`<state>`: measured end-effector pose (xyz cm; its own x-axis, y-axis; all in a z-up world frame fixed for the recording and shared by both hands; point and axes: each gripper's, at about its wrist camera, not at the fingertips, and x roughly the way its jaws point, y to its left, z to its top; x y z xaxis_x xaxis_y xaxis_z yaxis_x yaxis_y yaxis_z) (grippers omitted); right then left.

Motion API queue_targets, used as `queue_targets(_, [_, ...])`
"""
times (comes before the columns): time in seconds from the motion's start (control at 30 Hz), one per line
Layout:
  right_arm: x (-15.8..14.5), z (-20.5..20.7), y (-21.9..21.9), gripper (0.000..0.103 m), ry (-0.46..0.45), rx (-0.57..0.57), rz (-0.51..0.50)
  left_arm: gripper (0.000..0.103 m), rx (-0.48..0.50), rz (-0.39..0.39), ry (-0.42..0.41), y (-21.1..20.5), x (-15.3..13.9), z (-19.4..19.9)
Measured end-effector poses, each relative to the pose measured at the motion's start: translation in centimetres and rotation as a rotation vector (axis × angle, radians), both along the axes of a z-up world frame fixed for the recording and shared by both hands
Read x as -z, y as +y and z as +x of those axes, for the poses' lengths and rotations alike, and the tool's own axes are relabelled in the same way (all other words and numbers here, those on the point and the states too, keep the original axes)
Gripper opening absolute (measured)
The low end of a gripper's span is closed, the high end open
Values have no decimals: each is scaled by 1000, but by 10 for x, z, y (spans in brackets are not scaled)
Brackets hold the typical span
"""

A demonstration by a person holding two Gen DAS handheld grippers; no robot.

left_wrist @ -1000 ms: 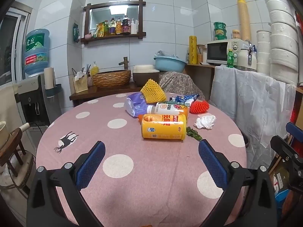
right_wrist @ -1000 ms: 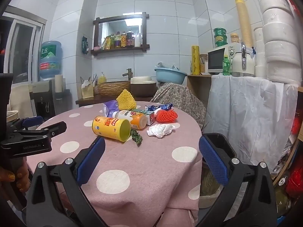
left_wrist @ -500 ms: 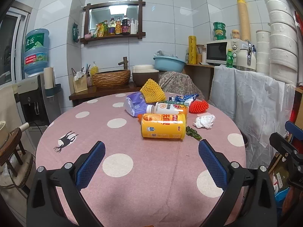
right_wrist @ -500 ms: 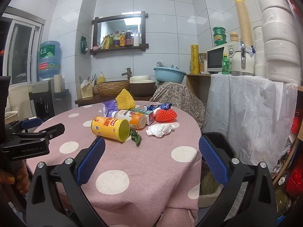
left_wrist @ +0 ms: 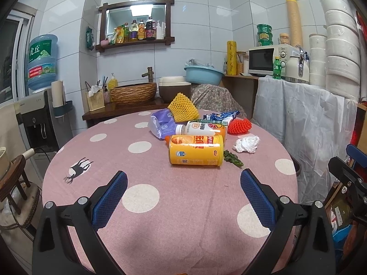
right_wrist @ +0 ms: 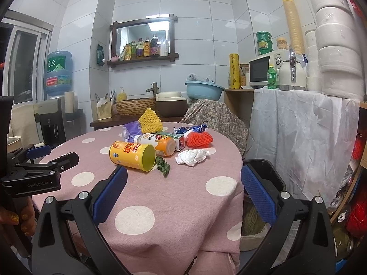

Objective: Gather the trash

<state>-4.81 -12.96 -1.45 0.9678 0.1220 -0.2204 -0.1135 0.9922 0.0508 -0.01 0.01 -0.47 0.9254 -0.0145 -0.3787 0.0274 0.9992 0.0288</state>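
Trash lies in a pile on the round pink dotted table: a yellow chip can on its side, an orange juice bottle, a crumpled white tissue, green leaves, red foam net, yellow foam net, a purple bag and a blue wrapper. My left gripper is open and empty, short of the can. My right gripper is open and empty at the table's right edge, with the can and tissue ahead. A black bin stands beside the table.
A cloth-covered shelf with a microwave and stacked bowls stands right of the table. A covered chair is behind it. A water dispenser and wooden stool stand at left. A counter with a basket sink lines the back wall.
Both grippers have drifted only slightly; the pile sits a little higher in the left view. Nothing was grasped or moved.
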Motion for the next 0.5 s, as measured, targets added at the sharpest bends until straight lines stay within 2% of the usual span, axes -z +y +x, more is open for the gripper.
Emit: queue_targets(0.5, [-1,0,-2,98,2,-15,14,98,1,-6,5,-1,0,-1])
